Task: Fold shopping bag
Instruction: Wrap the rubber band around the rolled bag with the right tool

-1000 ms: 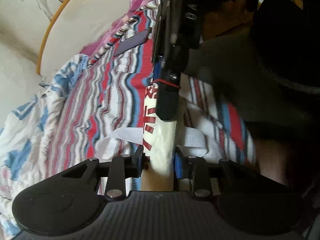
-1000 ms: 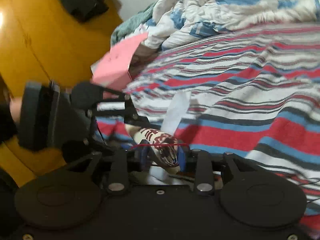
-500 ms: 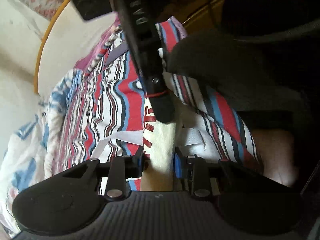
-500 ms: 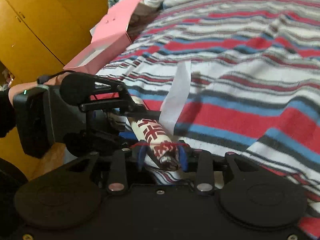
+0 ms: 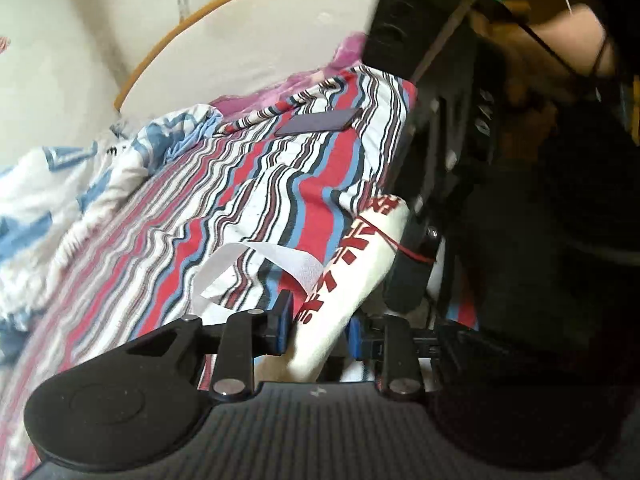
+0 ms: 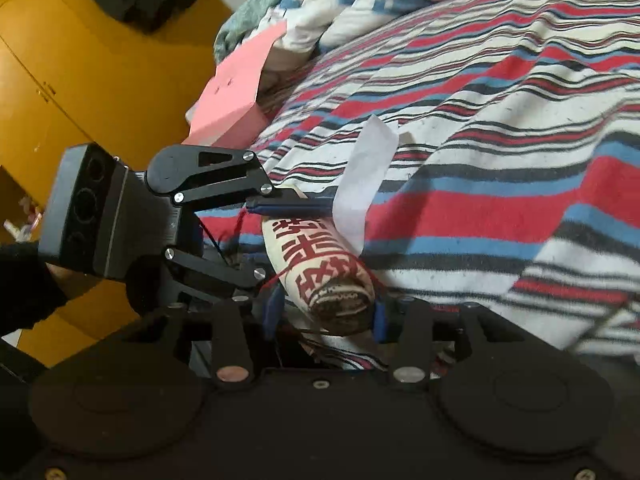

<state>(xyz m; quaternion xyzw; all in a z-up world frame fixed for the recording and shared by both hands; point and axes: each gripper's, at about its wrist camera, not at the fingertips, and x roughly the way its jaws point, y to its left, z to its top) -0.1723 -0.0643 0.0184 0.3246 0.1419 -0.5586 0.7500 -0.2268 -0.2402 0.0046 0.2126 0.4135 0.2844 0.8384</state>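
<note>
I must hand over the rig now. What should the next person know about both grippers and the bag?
Left gripper: shut on the rolled bag, near one end.
Right gripper: around the other end; jaws have just been opening, and whether the pads still press is unclear.
Bag: rolled tight, over the striped blanket, a white handle sticking out. A red band sits around the roll near the right gripper.
Done: rolling.
Left: probably tuck the handle, set the bag down.

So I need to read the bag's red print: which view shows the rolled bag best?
The right wrist view: the rolled bag faces the camera, with bold characters and its coiled end visible. The left wrist view shows it lengthwise, its print slanted and partly hidden.
</note>
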